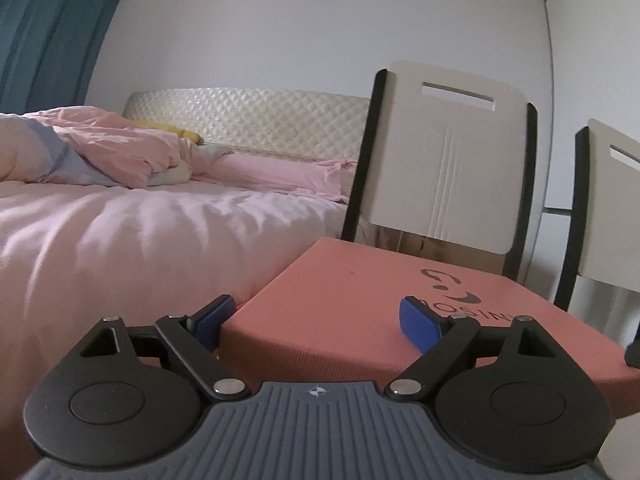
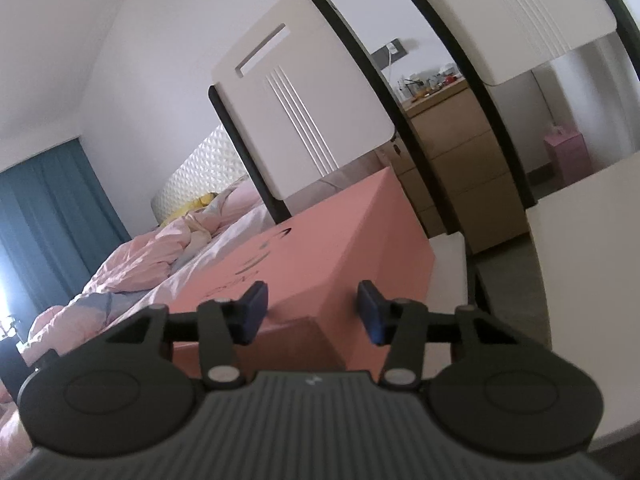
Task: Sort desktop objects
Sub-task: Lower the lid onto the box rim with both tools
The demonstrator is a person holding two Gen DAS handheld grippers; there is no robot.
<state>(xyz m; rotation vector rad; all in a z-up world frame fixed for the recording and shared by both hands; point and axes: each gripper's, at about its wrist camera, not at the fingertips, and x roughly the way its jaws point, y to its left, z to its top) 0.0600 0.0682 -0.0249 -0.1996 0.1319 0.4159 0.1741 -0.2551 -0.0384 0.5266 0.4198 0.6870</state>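
My left gripper [image 1: 316,320] is spread wide around the pink box [image 1: 360,300] corner. My right gripper [image 2: 312,312] gapes too, the box's near corner between its fingers.

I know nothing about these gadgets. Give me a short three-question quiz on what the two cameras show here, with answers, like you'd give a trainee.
1. True or false: the left gripper is shut tight on the pink box.
2. Multiple choice: what stands just behind the box? A) a white chair B) a fridge C) a bicycle
3. Fill in: in the right wrist view, the right gripper points at a ____ of the box.

Key
1. False. Its blue fingers are spread wide, one on each side of the box's near corner.
2. A
3. corner; the fingers are open there too.
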